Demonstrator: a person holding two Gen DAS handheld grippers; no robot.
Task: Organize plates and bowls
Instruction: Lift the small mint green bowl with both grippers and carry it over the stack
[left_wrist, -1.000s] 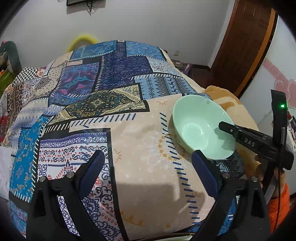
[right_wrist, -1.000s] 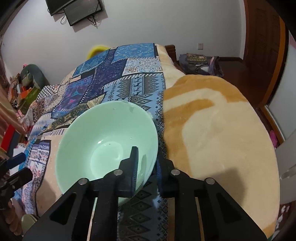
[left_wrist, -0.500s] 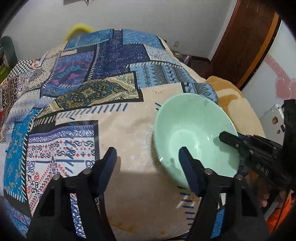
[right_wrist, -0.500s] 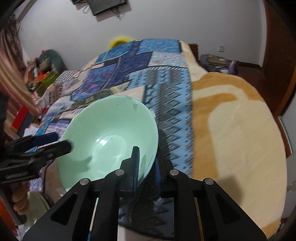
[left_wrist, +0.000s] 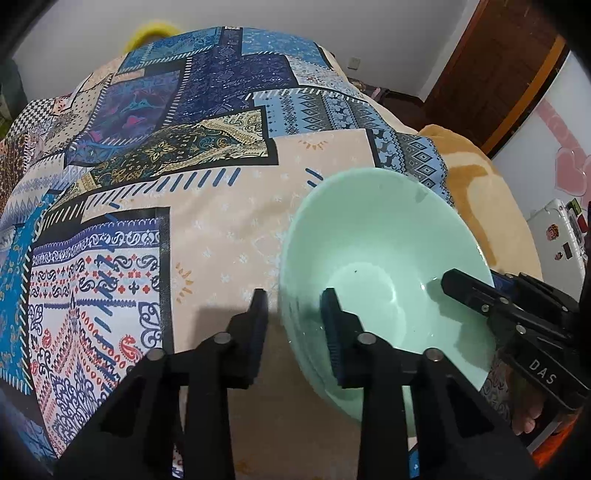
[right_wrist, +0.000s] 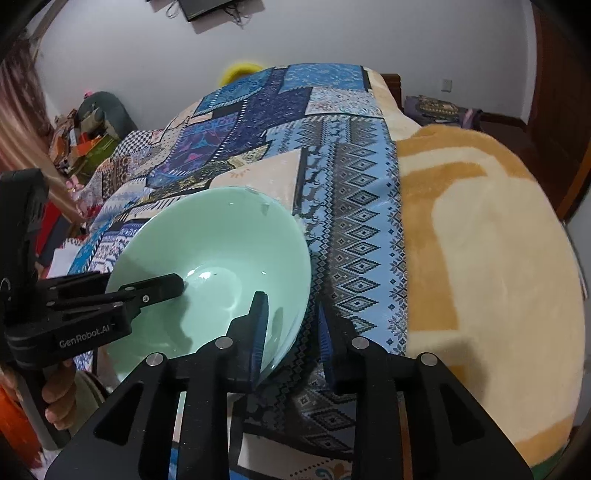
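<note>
A mint green bowl (left_wrist: 384, 258) is held tilted above the patchwork bedspread (left_wrist: 184, 166). My left gripper (left_wrist: 293, 317) straddles its near-left rim, one finger inside and one outside, with the jaws narrowed around the wall. My right gripper (right_wrist: 291, 321) straddles the bowl's (right_wrist: 221, 251) right rim the same way. Each gripper shows in the other's view: the right one (left_wrist: 476, 291) reaching in from the right, the left one (right_wrist: 162, 286) from the left. I cannot see whether the pads press the rim.
A tan and cream fleece blanket (right_wrist: 480, 240) covers the right side of the bed. A wooden door (left_wrist: 509, 66) stands at the back right. Cluttered items (right_wrist: 85, 136) sit by the far left wall. A white appliance (left_wrist: 554, 236) stands at the right.
My left gripper has moved right onto the bowl's rim and narrowed from wide open. The bowl has shifted left toward it, still in the right gripper. The right jaws look slightly wider apart.
</note>
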